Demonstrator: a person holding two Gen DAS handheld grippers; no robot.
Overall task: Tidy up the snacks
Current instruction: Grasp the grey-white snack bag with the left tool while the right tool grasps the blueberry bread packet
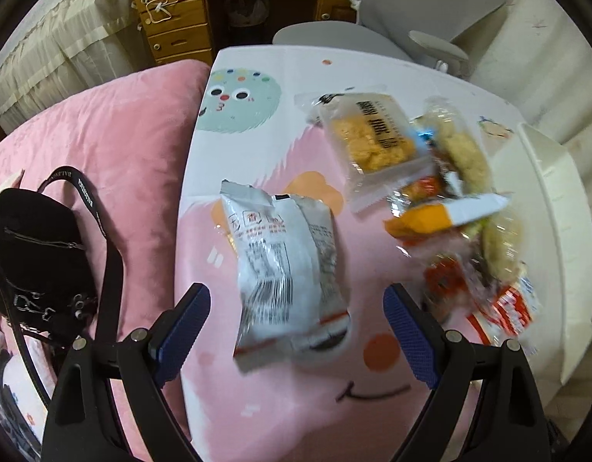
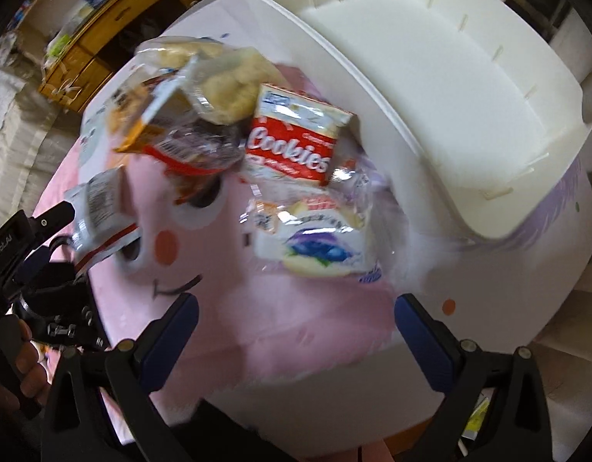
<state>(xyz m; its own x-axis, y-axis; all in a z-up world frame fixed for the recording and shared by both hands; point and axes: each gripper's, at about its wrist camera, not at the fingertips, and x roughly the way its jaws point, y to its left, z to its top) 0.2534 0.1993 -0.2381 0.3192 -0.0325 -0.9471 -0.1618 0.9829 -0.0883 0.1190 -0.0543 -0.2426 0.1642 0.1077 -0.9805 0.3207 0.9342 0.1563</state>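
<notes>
The left gripper (image 1: 296,331) points steeply down at the tabletop (image 1: 280,415), its two blue-padded fingers (image 1: 188,327) standing wide apart with nothing pressed between them. Straight ahead, between the fingers and just beyond their tips, lies a grey snack packet (image 1: 288,265). Farther ahead and to the right sits a heap of snacks (image 1: 442,208), topped by a clear packet of yellow biscuits (image 1: 373,134). Right of the heap is a white tray (image 1: 554,208). Left of the gripper, a black bag (image 1: 30,250) rests on a pink bed (image 1: 103,134).

The right gripper (image 2: 296,331) also points steeply down, fingers spread wide and holding nothing. Just ahead lies a white packet with a blue picture (image 2: 319,246), and beyond it a red cookies packet (image 2: 296,138). The white tray (image 2: 469,115) lies ahead to the right. At the lower left edge a hand (image 2: 26,365) grips the other tool's handle.
</notes>
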